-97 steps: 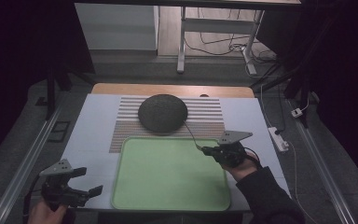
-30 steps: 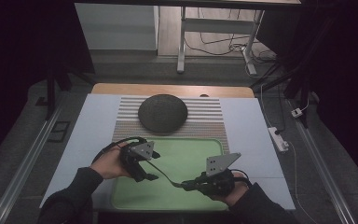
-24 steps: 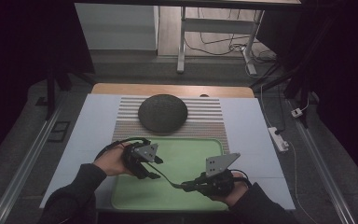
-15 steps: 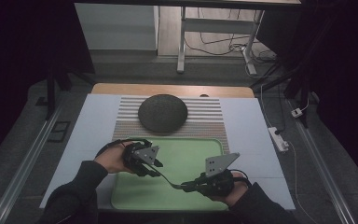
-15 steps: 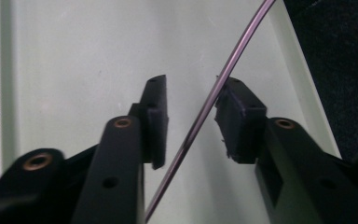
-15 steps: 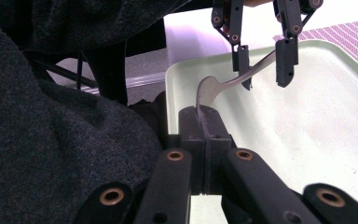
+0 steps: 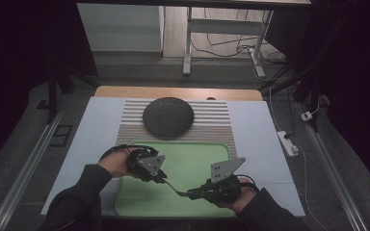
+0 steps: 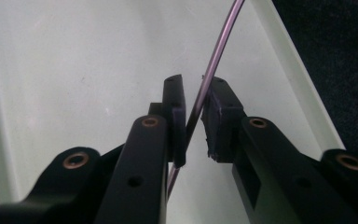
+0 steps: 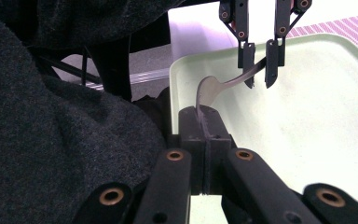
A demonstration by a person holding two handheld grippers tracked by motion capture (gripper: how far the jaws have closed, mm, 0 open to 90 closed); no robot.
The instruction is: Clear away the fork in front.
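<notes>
Handover of a spoon (image 7: 173, 186) above the green tray (image 7: 192, 151), near its front edge. Right gripper (image 7: 196, 194) pinching the bowl end; left gripper (image 7: 160, 177) spread astride the handle, ready to close for transfer.

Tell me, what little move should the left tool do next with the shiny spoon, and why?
Probably close the left tool. Its jaws stand apart around the thin handle of the shiny metal spoon, not yet clamping it, while the right tool is shut on the spoon's bowl end above the pale green plastic tray.
</notes>
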